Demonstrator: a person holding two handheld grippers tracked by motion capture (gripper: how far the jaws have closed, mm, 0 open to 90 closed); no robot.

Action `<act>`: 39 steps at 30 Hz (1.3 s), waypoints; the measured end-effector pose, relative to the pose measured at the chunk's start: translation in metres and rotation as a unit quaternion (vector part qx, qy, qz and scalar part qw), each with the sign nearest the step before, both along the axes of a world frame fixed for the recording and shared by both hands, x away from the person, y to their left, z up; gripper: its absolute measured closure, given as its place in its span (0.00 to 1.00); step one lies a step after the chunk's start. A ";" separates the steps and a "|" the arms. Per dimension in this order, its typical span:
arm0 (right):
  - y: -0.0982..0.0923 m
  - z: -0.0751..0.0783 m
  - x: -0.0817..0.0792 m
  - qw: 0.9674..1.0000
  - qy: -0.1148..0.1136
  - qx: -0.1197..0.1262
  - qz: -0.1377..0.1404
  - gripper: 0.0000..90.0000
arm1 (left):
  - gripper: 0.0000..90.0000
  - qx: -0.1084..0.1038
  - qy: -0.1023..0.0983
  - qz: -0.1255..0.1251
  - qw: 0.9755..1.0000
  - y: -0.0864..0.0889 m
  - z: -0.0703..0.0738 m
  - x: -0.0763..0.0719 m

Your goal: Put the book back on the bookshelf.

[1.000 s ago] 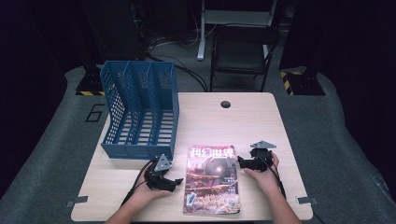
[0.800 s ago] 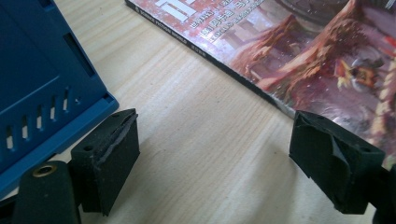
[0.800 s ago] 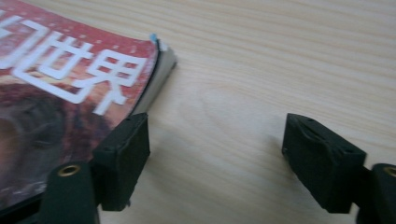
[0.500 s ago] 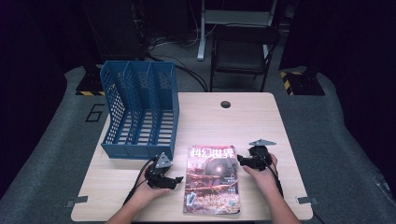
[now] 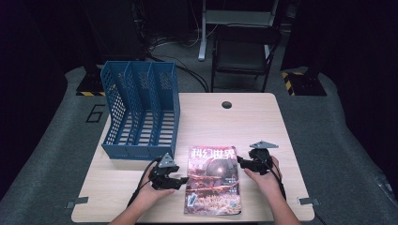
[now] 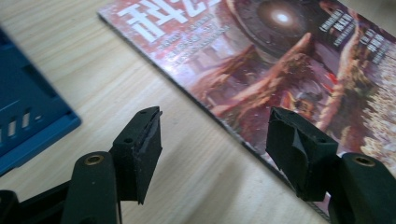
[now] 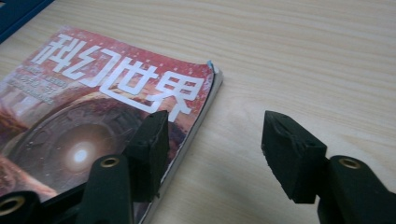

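A science-fiction magazine [image 5: 213, 180] lies flat, cover up, at the lower centre of the high view, near the front edge of the tabletop [image 5: 263, 122]. The blue three-slot file rack [image 5: 141, 110] stands at the upper left of the tabletop, its slots empty as far as the pictures show, with a strip of bare wood between it and the magazine.

The left claw [image 5: 179, 180] sits at the magazine's left edge and the right claw [image 5: 240, 162] at its right edge, one on each side. In the left gripper view the left claw [image 6: 212, 142] straddles the magazine's [image 6: 289, 60] edge: one jaw stands over bare wood, the other over the cover, with a clear gap and no pad pressing on the pages. In the right gripper view the right claw [image 7: 210, 142] does the same at the magazine's [image 7: 93, 107] spine side near the title corner. Both claws have just been closing, yet their jaws are apart and clamped on nothing.

By the look of it, the work is at its start: the approach is made and the grasp is being set, but the magazine is not yet gripped or lifted. Most likely what remains is to pinch both edges, raise it, and perhaps stand it in the rack.
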State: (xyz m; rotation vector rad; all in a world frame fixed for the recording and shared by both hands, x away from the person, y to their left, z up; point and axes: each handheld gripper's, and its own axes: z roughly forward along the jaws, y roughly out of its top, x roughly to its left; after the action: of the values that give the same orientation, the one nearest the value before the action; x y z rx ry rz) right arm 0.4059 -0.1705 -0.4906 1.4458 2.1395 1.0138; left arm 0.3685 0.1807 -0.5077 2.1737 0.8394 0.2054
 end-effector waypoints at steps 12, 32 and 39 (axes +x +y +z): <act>0.004 -0.003 -0.001 0.997 0.042 0.063 0.026 0.58 | 0.42 0.009 0.029 -0.025 0.999 -0.016 -0.003 -0.012; 0.013 -0.015 0.003 0.993 0.079 0.079 0.027 0.59 | 0.36 0.028 0.020 -0.038 0.999 -0.030 -0.008 -0.023; 0.016 -0.017 0.004 0.994 0.073 0.068 0.035 0.56 | 0.25 0.034 0.015 -0.044 0.998 -0.036 -0.010 -0.028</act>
State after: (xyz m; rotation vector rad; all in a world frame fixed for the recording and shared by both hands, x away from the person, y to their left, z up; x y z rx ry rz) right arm 0.4101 -0.1544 -0.5078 1.5602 2.2778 1.1313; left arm 0.3406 0.1443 -0.5177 2.2773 0.7617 0.1607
